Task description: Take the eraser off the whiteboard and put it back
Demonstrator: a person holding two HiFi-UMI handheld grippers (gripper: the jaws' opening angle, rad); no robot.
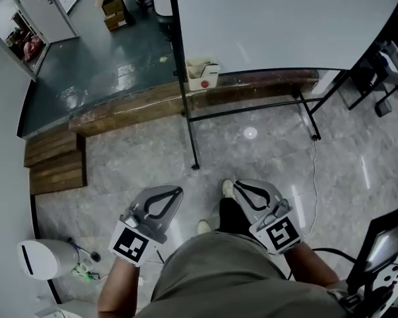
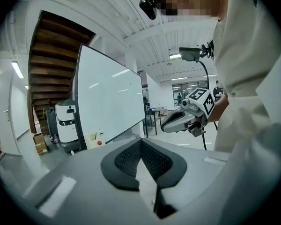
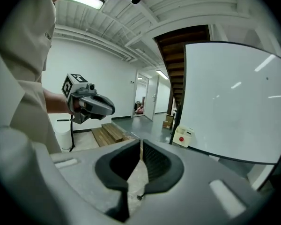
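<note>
The whiteboard (image 1: 278,18) stands on a black frame ahead of me. A cream eraser with a red dot (image 1: 202,75) sits at its lower left edge; it also shows in the left gripper view as the eraser (image 2: 99,138) and in the right gripper view as the eraser (image 3: 182,136). My left gripper (image 1: 176,192) and right gripper (image 1: 239,185) are held close to my body, well short of the board. Both are shut with nothing between the jaws. Each gripper view shows the other gripper: the right gripper (image 2: 180,121) and the left gripper (image 3: 96,106).
The board's black legs (image 1: 192,138) stand on the marble floor before a low wooden platform (image 1: 139,108). Wooden steps (image 1: 53,164) lie at the left, a white machine (image 1: 43,257) at the near left. A cable (image 1: 315,177) and dark equipment (image 1: 385,257) are at the right.
</note>
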